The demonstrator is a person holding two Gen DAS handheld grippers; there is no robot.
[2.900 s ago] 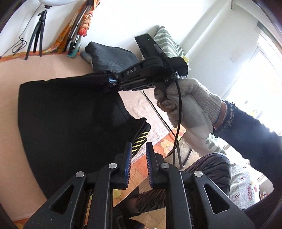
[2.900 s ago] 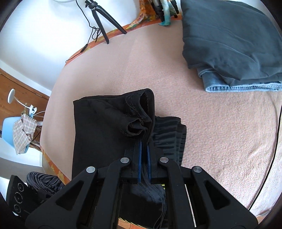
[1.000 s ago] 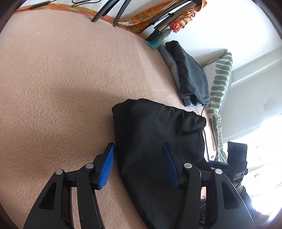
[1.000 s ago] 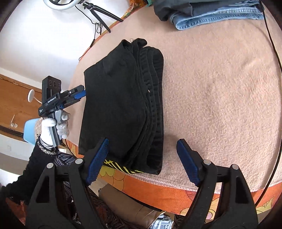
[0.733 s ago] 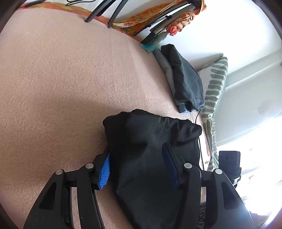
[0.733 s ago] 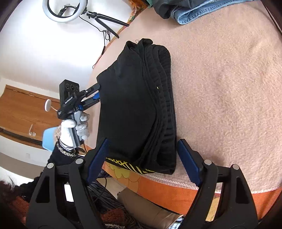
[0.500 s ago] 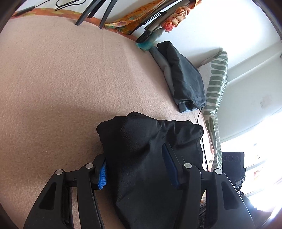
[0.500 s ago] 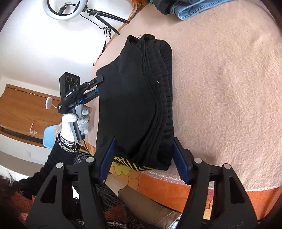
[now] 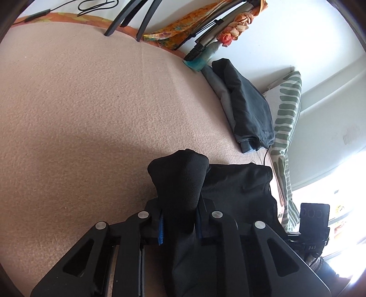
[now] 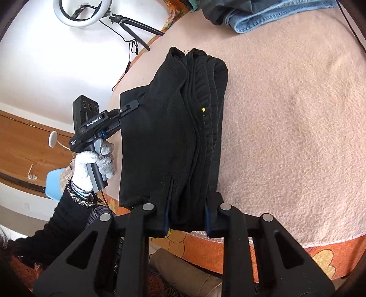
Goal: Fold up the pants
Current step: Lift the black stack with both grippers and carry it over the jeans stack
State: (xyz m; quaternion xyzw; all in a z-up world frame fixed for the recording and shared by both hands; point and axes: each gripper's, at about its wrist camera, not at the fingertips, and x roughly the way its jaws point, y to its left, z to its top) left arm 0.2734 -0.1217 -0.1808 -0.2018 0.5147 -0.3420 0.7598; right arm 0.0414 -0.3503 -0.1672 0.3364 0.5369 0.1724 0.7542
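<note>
The black pants lie folded into a thick bundle near the front edge of the pink blanket. My right gripper is shut on the near end of the bundle at the bed edge. My left gripper is shut on the opposite end of the pants, which bunch up between its fingers. The left gripper also shows in the right wrist view, at the bundle's left side, held by a gloved hand.
A stack of folded dark clothes and jeans lies at the far side of the blanket, also in the right wrist view. A striped pillow lies beyond it. A ring light on a tripod stands at the back. The orange floral bed edge is near.
Both grippers have closed from wide open onto the two ends of the folded pants. The fabric now bunches up between the left gripper's fingers.
</note>
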